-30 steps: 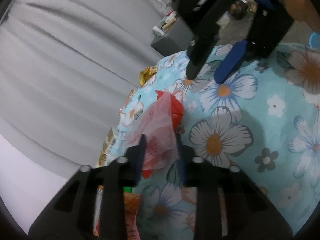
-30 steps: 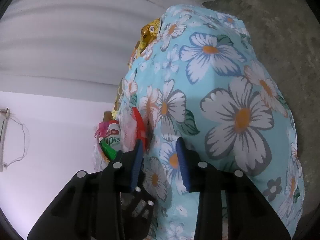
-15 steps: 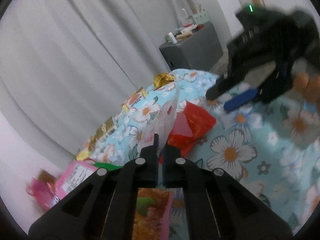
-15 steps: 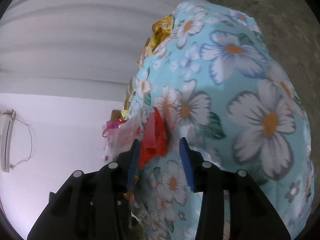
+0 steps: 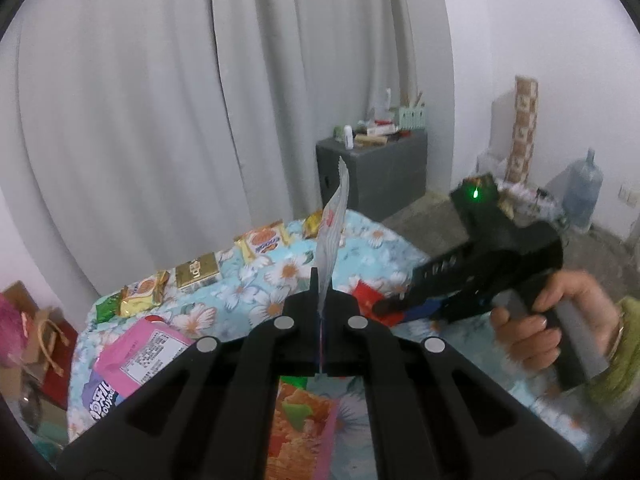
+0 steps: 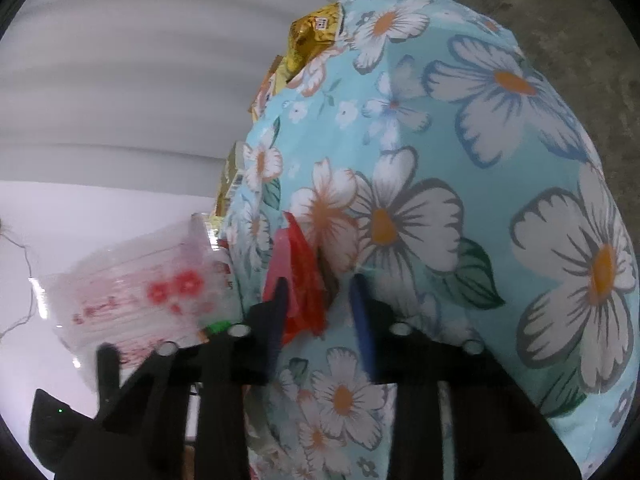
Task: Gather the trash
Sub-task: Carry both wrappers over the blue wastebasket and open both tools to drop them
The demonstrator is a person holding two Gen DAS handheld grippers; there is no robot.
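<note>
My left gripper is shut on a clear plastic wrapper with red print and holds it upright above the floral tablecloth. The wrapper also shows in the right wrist view, blurred, at the left. A red wrapper lies on the cloth. My right gripper is open, its fingers on either side of the red wrapper. In the left wrist view the right gripper reaches in from the right over the red wrapper.
Several snack packets line the cloth's far edge by the grey curtain. A pink packet and an orange one lie near me. A grey cabinet, a water jug and bare floor lie beyond.
My left gripper closed on the clear wrapper and lifted it off the cloth. My right gripper moved in around the red wrapper that was under it.
</note>
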